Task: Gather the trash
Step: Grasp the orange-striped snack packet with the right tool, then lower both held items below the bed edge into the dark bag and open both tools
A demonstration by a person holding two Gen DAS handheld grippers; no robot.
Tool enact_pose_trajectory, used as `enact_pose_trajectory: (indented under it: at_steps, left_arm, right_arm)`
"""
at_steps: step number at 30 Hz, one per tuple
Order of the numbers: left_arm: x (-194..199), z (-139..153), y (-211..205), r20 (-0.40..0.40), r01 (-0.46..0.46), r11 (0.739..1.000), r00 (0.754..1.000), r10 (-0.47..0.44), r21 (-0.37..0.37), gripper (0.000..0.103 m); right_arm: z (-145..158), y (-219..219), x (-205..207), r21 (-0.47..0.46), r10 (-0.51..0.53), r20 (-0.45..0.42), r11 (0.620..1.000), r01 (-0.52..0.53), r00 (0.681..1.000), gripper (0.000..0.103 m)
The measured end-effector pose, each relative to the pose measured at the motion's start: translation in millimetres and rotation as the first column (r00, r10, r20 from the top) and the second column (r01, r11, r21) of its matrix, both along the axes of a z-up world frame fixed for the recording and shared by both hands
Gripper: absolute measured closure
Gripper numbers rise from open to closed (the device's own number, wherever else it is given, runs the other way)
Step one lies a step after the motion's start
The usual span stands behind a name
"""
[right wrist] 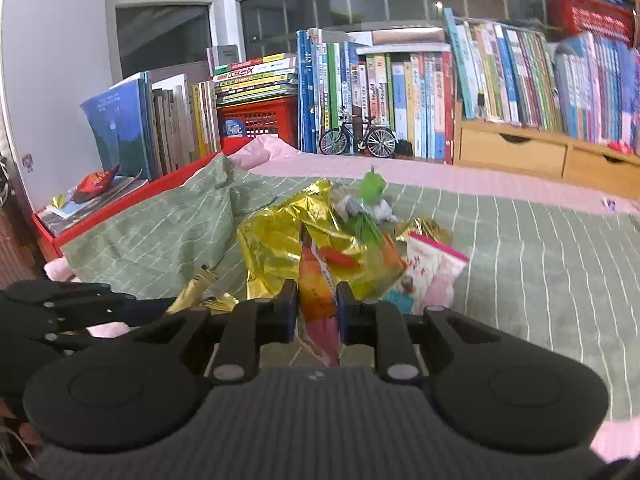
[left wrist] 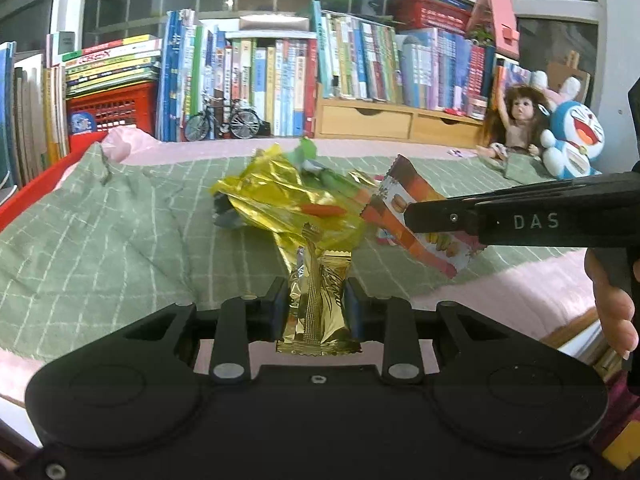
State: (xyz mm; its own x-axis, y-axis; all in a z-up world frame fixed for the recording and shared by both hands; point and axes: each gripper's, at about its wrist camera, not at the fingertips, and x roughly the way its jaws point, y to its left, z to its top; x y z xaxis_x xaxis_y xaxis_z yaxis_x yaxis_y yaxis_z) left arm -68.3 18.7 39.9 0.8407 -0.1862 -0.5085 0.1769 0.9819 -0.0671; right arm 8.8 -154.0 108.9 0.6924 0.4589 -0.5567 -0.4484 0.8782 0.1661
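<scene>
In the left wrist view my left gripper (left wrist: 318, 292) is shut on a gold foil wrapper (left wrist: 320, 300) that stands upright between its pads. Just beyond it a pile of trash lies on the green checked cloth (left wrist: 100, 232): a crumpled yellow foil bag (left wrist: 276, 200) and green scraps (left wrist: 306, 152). From the right, my right gripper (left wrist: 408, 216) reaches in, shut on an orange and white snack wrapper (left wrist: 416, 200). The right wrist view shows that gripper (right wrist: 317, 292) pinching the orange wrapper (right wrist: 316, 280) above the yellow foil bag (right wrist: 280, 240). The left gripper (right wrist: 168, 306) enters low left with the gold wrapper (right wrist: 200, 288).
A pink and white packet (right wrist: 432, 268) lies right of the pile. Rows of books (right wrist: 400, 96), a red basket (right wrist: 260, 120), a model bicycle (right wrist: 360, 136) and wooden drawers (right wrist: 520, 152) line the back. A doll (left wrist: 516, 120) and a blue plush (left wrist: 572, 136) sit far right. A red tray (right wrist: 120, 200) borders the left.
</scene>
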Motion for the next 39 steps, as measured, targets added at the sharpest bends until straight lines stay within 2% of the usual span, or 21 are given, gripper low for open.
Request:
enact_pose_trajectory:
  at_steps: [15, 21, 25, 33, 39]
  left_arm:
    - [-54.1, -2.2, -27.4, -0.027, 0.112, 0.994, 0.993, -0.112, -0.003, 0.074]
    - [-72.5, -11.1, -34.0, -0.066, 0.147, 0.989, 0.987, -0.147, 0.001, 0.074]
    - [-80.9, -27.6, -39.5, -0.125, 0.165, 0.986, 0.979, -0.163, 0.008, 0.074]
    - [-85.5, -70.9, -46.7, -0.256, 0.184, 0.983, 0.95, -0.177, 0.006, 0.074]
    - [-74.1, -106.9, -47.3, -0.356, 0.162, 0.987, 0.923, -0.148, 0.009, 0.074]
  right_arm:
    - [-2.4, -39.5, -70.2, 0.095, -0.091, -0.101, 0.99, 0.101, 0.991, 0.079]
    - [-11.7, -51.0, -97.7, 0.102, -0.132, -0.17, 0.983, 0.151, 0.977, 0.079]
    - [-25.5, -52.7, -114.7, 0.076, -0.134, -0.229, 0.985, 0.155, 0.964, 0.079]
    - [-72.0, -58.1, -132.2, 0.025, -0.182, -0.401, 0.978, 0.209, 0.898, 0.078]
    - [-101.0, -58.1, -131.8, -0.035, -0.228, -0.485, 0.97, 0.242, 0.844, 0.078]
